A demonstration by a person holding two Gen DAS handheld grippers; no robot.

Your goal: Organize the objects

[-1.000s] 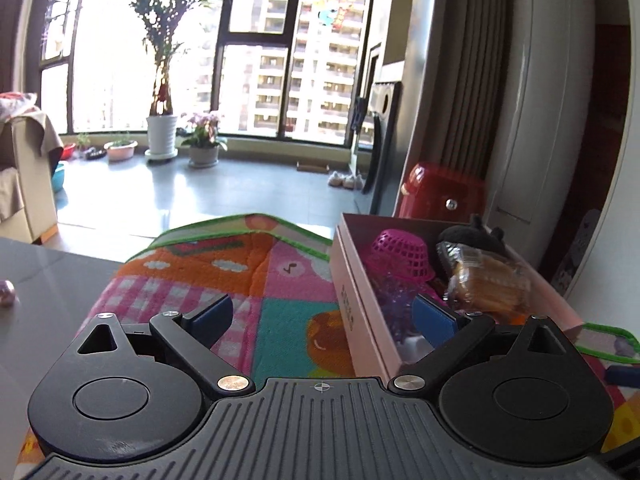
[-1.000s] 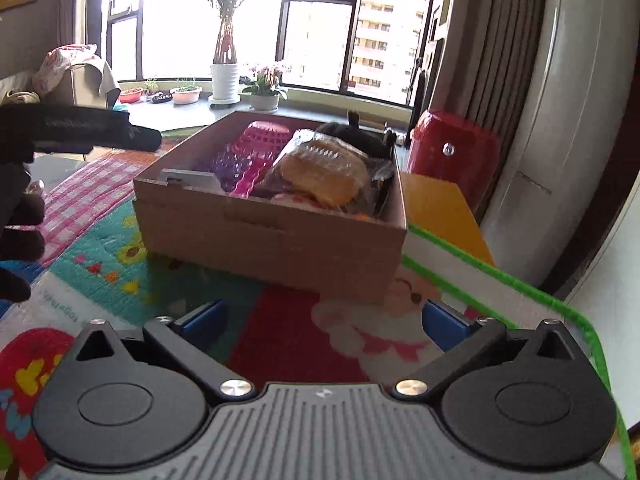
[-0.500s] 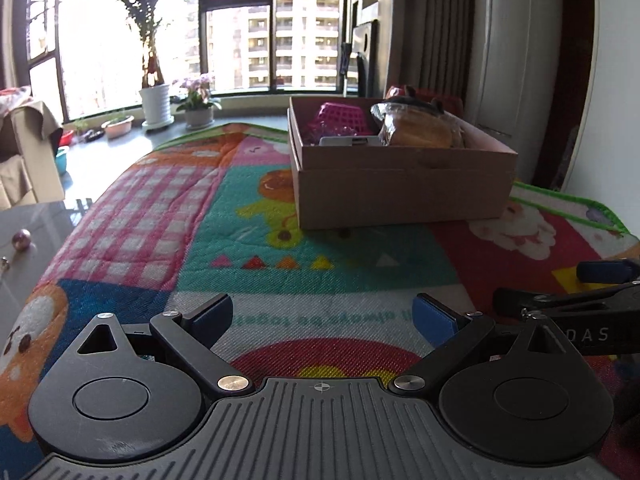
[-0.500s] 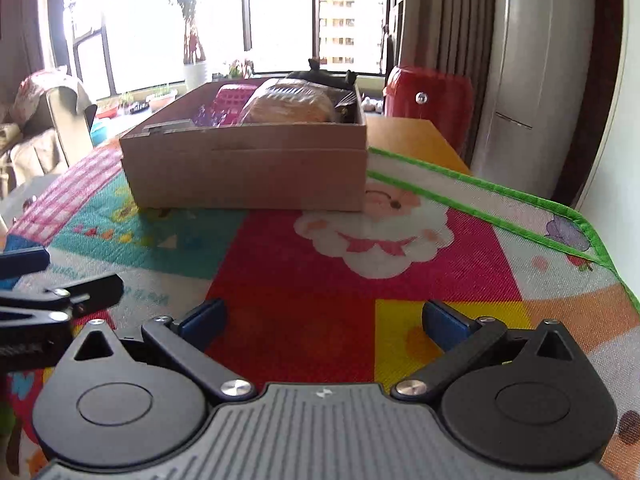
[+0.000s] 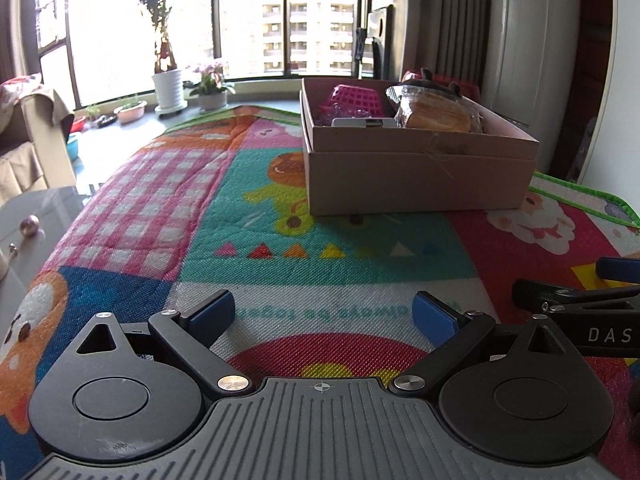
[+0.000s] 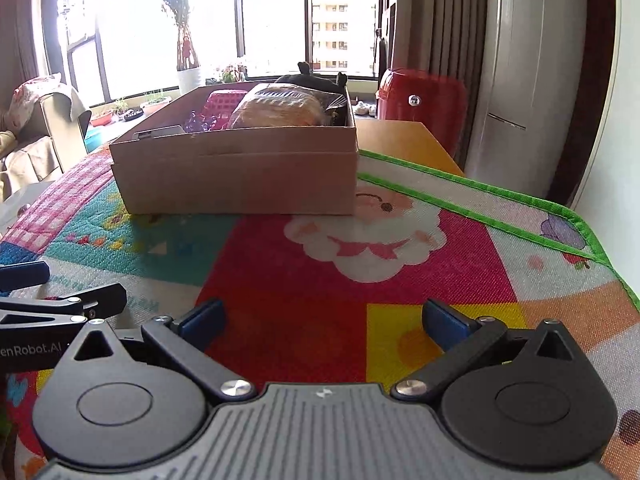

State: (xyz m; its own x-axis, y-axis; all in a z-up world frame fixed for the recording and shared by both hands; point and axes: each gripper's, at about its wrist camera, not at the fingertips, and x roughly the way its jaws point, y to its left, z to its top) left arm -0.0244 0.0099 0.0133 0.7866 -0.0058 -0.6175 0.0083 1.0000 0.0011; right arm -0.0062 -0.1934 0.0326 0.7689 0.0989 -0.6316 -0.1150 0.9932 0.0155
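A brown cardboard box (image 5: 420,178) stands on the colourful play mat (image 5: 280,240); it also shows in the right wrist view (image 6: 240,180). Inside lie a pink basket (image 5: 354,98), wrapped bread (image 5: 434,114), a grey flat item (image 5: 362,123) and a dark plush toy (image 6: 312,80). My left gripper (image 5: 324,316) is open and empty, low over the mat, well short of the box. My right gripper (image 6: 326,320) is open and empty, beside the left one. Each gripper shows at the edge of the other's view.
A red container (image 6: 420,96) and an orange surface (image 6: 400,140) lie behind the box. A white cabinet (image 6: 532,72) stands at the right. A grey drawer unit (image 5: 28,224) with a knob is left of the mat. Plants (image 5: 168,40) stand by the window.
Both grippers have pulled back from the box and dropped low over the mat. Over the last half second they have nearly stopped. The box and its contents have not moved.
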